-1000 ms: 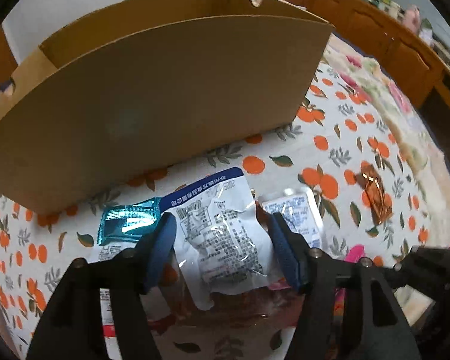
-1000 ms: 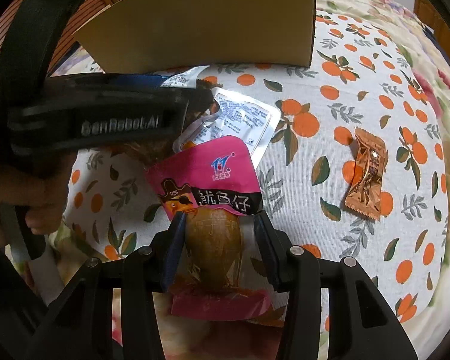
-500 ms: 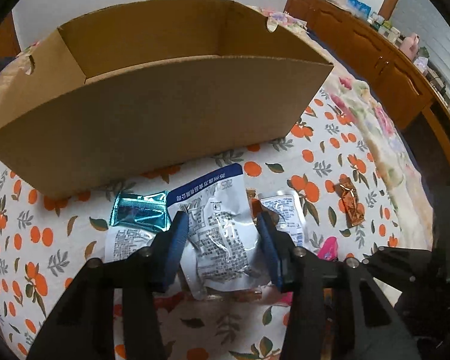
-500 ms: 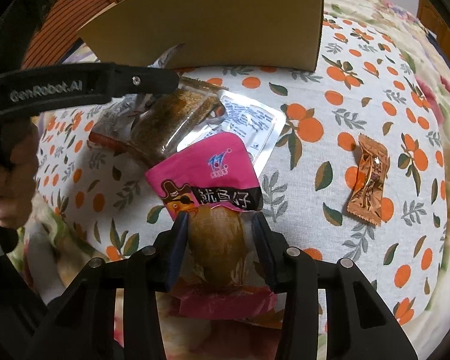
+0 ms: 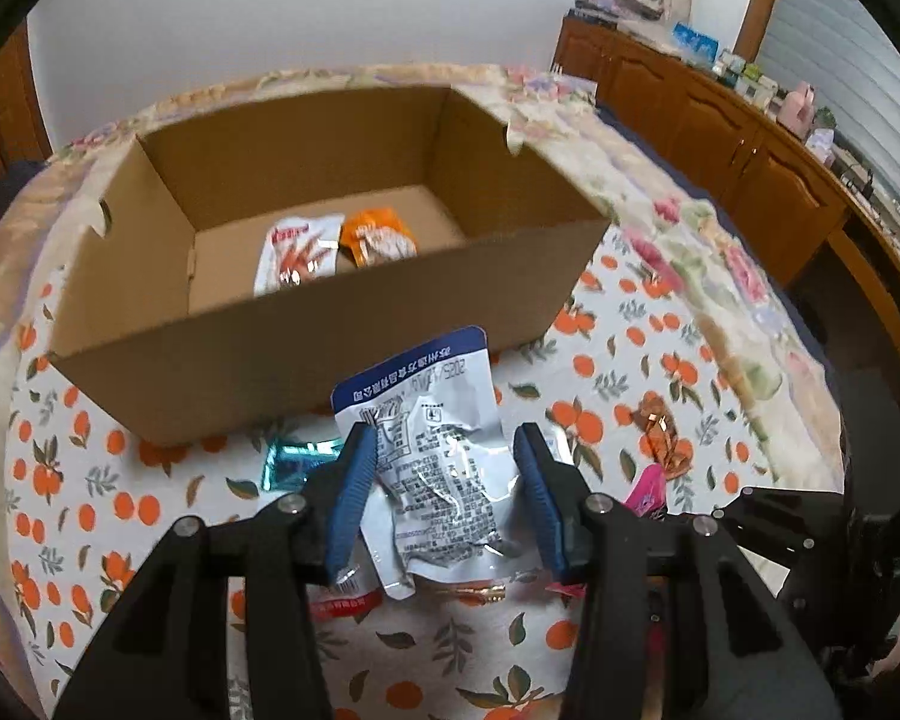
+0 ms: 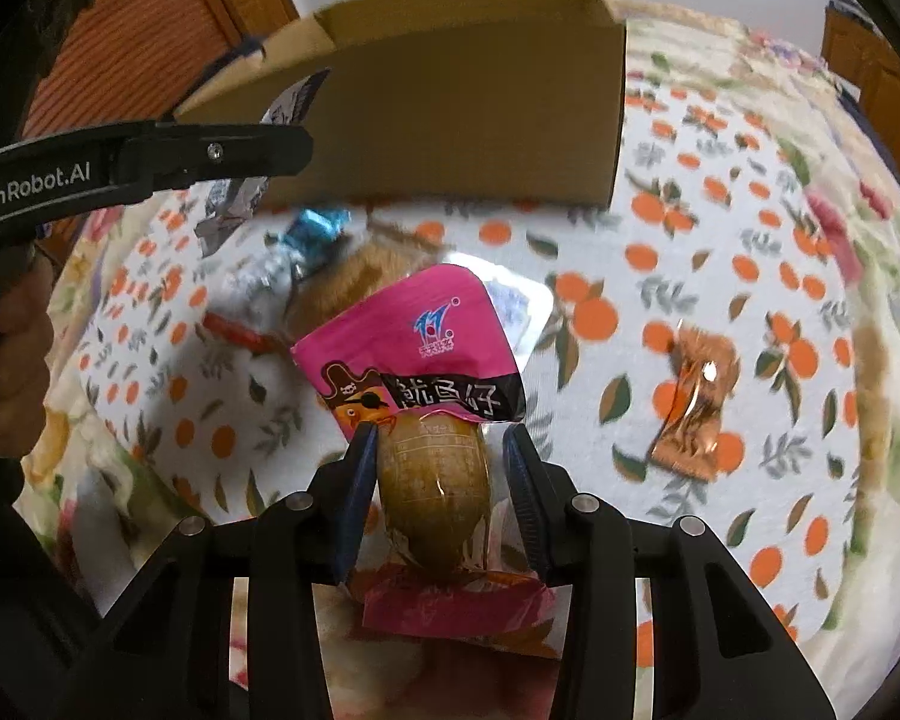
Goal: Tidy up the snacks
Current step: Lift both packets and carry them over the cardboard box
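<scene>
My left gripper (image 5: 444, 456) is shut on a white and blue snack packet (image 5: 432, 450) and holds it above the tablecloth, just in front of the open cardboard box (image 5: 306, 354). The box holds a white and red packet (image 5: 297, 249) and an orange packet (image 5: 378, 237). My right gripper (image 6: 441, 462) is shut on a pink packet (image 6: 420, 348) with a brown snack inside, lifted off the table. The left gripper arm (image 6: 150, 150) and its packet (image 6: 234, 204) show at the left of the right wrist view, near the box (image 6: 462, 120).
On the orange-print tablecloth (image 5: 630, 360) lie a teal packet (image 5: 294, 462), a red-edged packet (image 5: 342, 603), a brown candy wrapper (image 5: 660, 426) and a clear packet (image 6: 516, 306). A wooden sideboard (image 5: 720, 120) runs along the right wall.
Both grippers have risen with their packets. The left gripper now looks down into the box from higher up, and its packet has left the pile on the table.
</scene>
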A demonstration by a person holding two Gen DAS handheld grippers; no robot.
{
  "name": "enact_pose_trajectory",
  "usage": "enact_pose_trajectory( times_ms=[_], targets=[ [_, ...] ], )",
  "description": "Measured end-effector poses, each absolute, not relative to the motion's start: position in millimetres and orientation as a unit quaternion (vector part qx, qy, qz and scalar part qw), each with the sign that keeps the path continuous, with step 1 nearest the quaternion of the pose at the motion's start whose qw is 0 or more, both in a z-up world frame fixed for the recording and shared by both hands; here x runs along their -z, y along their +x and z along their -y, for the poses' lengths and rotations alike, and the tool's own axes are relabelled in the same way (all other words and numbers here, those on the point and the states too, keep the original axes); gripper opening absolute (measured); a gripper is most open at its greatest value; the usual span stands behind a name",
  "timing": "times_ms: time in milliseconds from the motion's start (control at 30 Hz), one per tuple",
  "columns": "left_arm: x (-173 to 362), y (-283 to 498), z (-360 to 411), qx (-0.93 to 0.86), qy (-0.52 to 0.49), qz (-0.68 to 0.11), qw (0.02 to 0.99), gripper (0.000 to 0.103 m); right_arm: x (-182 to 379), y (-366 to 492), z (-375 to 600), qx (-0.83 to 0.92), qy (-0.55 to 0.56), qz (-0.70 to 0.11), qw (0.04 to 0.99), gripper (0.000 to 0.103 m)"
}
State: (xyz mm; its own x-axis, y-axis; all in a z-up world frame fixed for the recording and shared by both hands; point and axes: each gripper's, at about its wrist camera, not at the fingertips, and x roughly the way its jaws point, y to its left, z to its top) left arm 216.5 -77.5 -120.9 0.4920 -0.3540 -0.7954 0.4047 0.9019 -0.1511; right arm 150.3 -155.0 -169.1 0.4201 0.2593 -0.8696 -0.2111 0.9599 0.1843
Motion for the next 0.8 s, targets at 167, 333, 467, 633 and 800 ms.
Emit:
enact_pose_trajectory(
  times_ms=[167,333,467,633,800],
  targets=[
    [101,219,71,0.218,0.027,-0.433,0.874,0.047,146,158,155,-0.140,0.015,-0.489,0.861,0.042],
    [81,224,62,0.216,0.024,-0.413,0.885,0.047,123,175,159,-0.145,0.018,-0.461,0.875,0.042],
    [70,229,59,0.208,0.039,-0.397,0.893,0.047,110,194,160,-0.148,0.014,-0.443,0.884,0.042],
    [64,237,55,0.205,0.039,-0.387,0.898,0.047,99,216,159,-0.152,0.013,-0.426,0.892,0.042],
    [59,251,47,0.195,0.032,-0.378,0.904,0.047,89,237,155,-0.160,0.012,-0.409,0.898,0.042]
  ],
)
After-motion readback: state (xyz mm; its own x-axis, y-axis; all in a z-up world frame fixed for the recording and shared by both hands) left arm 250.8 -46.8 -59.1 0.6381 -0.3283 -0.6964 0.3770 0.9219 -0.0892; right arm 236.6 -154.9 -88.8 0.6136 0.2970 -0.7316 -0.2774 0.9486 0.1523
